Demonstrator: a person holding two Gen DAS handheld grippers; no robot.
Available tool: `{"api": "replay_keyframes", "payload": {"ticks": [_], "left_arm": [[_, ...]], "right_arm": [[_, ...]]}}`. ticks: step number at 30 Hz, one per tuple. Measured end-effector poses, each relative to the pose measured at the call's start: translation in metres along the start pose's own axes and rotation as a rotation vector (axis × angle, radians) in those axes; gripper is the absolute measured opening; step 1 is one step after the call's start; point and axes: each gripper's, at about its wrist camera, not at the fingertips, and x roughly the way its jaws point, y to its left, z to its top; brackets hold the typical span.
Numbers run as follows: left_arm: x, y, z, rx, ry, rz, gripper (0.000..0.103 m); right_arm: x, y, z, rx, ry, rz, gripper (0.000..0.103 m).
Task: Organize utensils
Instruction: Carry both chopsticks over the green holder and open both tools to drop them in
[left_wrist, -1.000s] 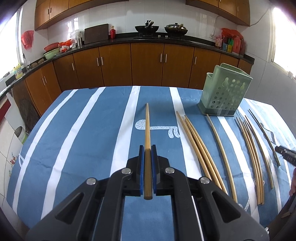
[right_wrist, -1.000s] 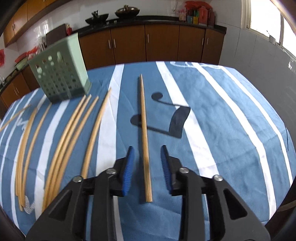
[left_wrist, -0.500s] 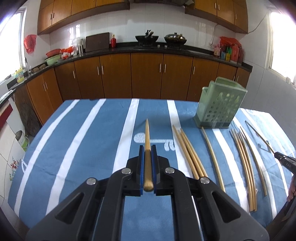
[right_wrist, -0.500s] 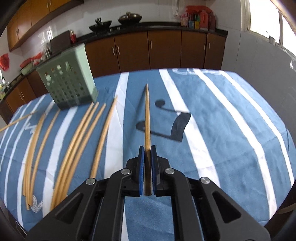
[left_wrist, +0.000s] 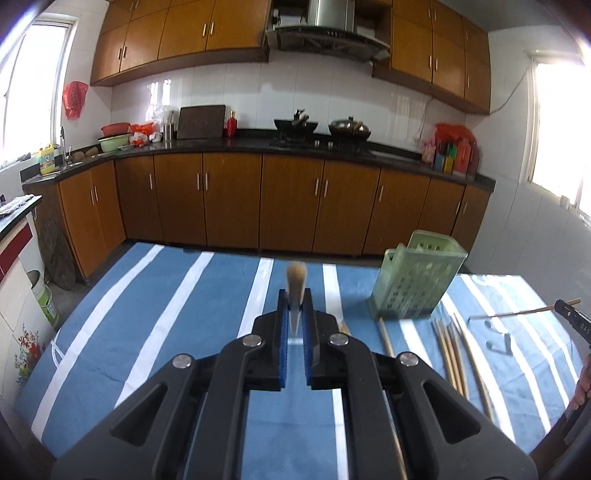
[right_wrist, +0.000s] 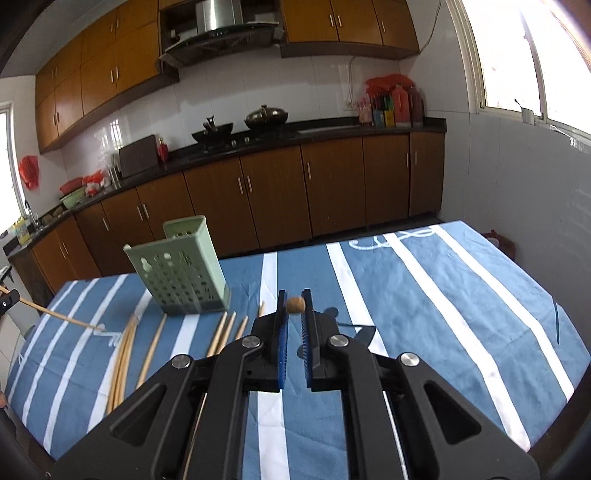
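Both chopsticks have lifted off the bench (left_wrist: 166, 332), tips up. Left fingers (left_wrist: 294, 325) grip one chopstick (left_wrist: 296, 275), right fingers (right_wrist: 294, 321) another (right_wrist: 295, 305), ready for the holder (right_wrist: 181, 269) ahead.

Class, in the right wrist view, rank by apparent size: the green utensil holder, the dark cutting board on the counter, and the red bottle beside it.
1. green utensil holder
2. cutting board, farther away, so true size unsure
3. red bottle

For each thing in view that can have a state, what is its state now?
Left gripper: shut on a chopstick, lifted.
Right gripper: shut on a chopstick, lifted.
Left chopstick: held, pointing up toward the camera.
Right chopstick: held, seen end-on.
Green holder: upright on the table.
Loose chopsticks: lying flat on the cloth.
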Motion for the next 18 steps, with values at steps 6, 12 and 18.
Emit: {"api": "replay_keyframes", "payload": {"ticks": [6,12,18], "left_arm": [[-0.007,-0.003,0.017,0.014,-0.035,0.002,0.008],[-0.014,-0.007,0.056,0.012,-0.092,-0.004,0.008],[-0.023,-0.025,0.115,-0.053,-0.203,-0.059,0.008]], "right_arm": [[-0.007,0.006,0.016,-0.007,-0.042,0.014,0.007],[-0.015,0.013,0.060,0.007,-0.114,0.049,0.007],[-0.041,0.033,0.120,0.034,-0.269,0.148,0.007]]}}
